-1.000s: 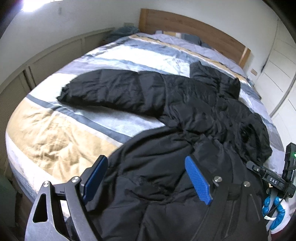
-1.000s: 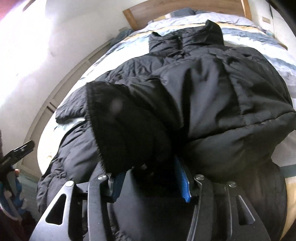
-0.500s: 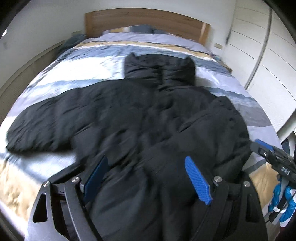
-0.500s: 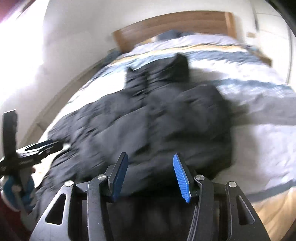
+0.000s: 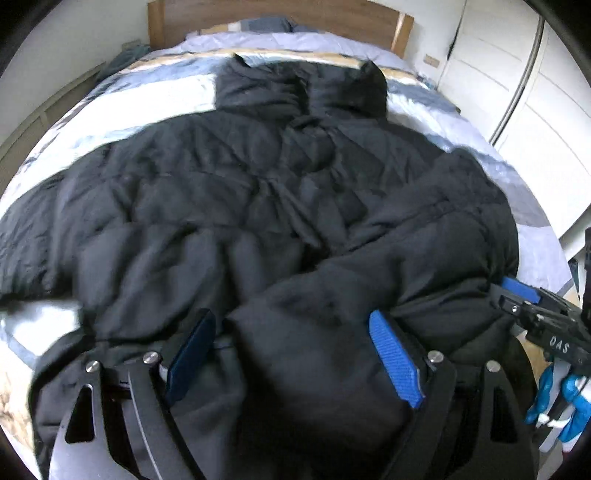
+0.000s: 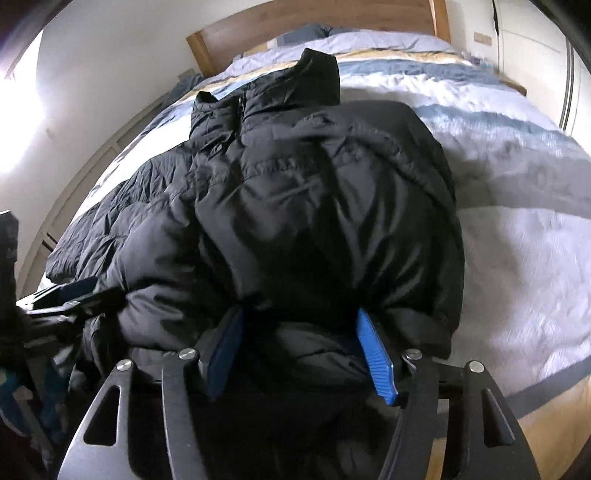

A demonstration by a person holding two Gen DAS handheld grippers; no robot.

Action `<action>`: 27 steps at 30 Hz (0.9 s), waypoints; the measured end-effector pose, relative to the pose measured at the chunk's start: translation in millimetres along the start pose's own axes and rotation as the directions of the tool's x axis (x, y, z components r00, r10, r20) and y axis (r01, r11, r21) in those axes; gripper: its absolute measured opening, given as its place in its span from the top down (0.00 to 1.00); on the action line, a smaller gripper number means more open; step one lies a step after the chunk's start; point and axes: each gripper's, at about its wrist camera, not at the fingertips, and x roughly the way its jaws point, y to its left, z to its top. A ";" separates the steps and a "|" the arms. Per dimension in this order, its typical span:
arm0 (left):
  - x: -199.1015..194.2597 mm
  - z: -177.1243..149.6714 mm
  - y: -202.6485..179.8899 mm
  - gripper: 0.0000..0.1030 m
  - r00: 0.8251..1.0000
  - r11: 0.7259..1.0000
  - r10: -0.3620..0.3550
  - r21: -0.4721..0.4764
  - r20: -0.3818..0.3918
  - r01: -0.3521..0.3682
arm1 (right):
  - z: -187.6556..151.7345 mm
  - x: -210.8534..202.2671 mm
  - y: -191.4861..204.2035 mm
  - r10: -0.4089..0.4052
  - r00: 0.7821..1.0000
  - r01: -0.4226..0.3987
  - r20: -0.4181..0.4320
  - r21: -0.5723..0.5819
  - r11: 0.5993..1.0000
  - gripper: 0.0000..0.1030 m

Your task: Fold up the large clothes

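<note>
A black puffer jacket (image 5: 229,206) lies spread on the bed, collar toward the headboard. Its right sleeve is folded across the body; the left sleeve stretches out to the left. My left gripper (image 5: 291,343) is open, its blue pads wide apart on either side of the folded sleeve's end near the hem. My right gripper (image 6: 299,343) is open over the right side of the jacket (image 6: 314,206), with puffy fabric bulging between its pads. The right gripper also shows at the right edge of the left wrist view (image 5: 532,310).
The bed (image 6: 517,240) has a striped blue, white and tan cover and a wooden headboard (image 5: 280,18). White wardrobe doors (image 5: 535,92) stand to the right of the bed. A low panelled wall (image 6: 85,184) runs along the left.
Both grippers swung toward the jacket's hem and came in lower over it. The right gripper let the sleeve down onto the jacket body, and its pads stand wider apart now.
</note>
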 end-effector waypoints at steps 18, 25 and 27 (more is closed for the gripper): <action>-52.8 -47.4 362.2 0.17 0.998 0.785 0.046 -0.619 0.042 -0.010 | -18.7 -78.8 23.4 -0.104 0.987 0.082 0.124 0.168 0.982 0.38; -31.2 -61.9 455.1 0.17 0.990 0.571 0.017 -0.815 0.139 0.104 | -27.2 -96.0 10.1 -0.202 0.972 0.168 0.121 0.243 0.955 0.37; -24.2 -63.3 469.3 0.19 0.986 0.514 0.009 -0.846 0.169 0.140 | -28.9 -98.5 6.4 -0.225 0.967 0.189 0.116 0.259 0.947 0.37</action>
